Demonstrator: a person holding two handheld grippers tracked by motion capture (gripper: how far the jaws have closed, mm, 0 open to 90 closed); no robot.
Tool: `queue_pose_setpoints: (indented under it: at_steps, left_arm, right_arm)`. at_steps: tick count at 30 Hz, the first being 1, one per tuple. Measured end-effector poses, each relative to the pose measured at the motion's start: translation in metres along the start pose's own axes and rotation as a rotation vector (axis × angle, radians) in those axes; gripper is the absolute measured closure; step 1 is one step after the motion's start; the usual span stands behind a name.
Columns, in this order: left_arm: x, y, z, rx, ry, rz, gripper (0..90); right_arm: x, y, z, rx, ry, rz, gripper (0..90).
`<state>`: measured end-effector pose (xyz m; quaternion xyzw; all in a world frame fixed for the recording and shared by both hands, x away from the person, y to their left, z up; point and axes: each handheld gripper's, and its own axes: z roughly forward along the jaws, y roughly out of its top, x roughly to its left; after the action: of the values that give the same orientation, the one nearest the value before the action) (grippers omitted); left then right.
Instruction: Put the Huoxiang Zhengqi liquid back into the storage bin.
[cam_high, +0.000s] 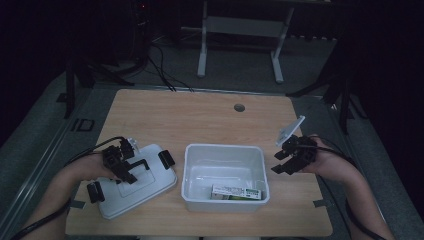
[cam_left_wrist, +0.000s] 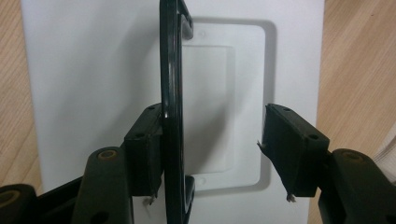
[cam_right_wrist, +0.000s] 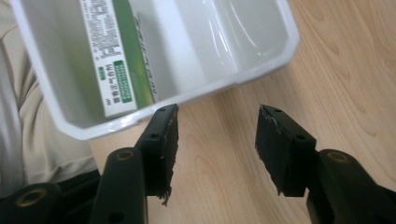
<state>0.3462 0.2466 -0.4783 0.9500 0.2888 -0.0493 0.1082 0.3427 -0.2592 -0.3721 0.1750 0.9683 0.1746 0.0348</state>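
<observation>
A white lid lies flat on the wooden table at the left, with a black handle on top. My left gripper is over it. In the left gripper view the handle stands upright between the jaws of the left gripper. It rests against the left pad, while the right pad stands well clear. A white bin sits at the centre with a green and white box lying in its near end. My right gripper hovers open and empty beside the bin's right wall. The right gripper view shows the gripper over bare wood, with the bin and the box ahead.
Black clips sit on the ends of the lid. The table has a small round hole at the back. Bare wood stretches behind the bin and the lid. A metal frame stands on the floor beyond the table.
</observation>
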Motion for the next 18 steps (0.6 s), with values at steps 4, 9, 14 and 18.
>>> queue_pose_setpoints:
  at_steps: [4, 9, 14, 18]
  left_arm:
    - [0.0, 0.0, 0.0, 0.008, 0.013, 0.007, 42.5]
    - [0.001, 0.0, 0.001, 0.0, 0.028, 0.013, 45.4]
    - [0.003, 0.001, 0.001, -0.018, 0.033, 0.003, 51.1]
    - [0.003, 0.002, 0.001, -0.021, 0.041, 0.005, 54.5]
  right_arm:
    - [-0.008, -0.013, 0.007, 0.0, -0.009, 0.044, 44.5]
    - [-0.017, -0.028, 0.018, 0.009, -0.028, 0.098, 34.5]
    - [-0.021, -0.039, 0.03, 0.033, -0.038, 0.12, 29.1]
    - [-0.022, -0.045, 0.041, 0.046, -0.019, 0.141, 26.7]
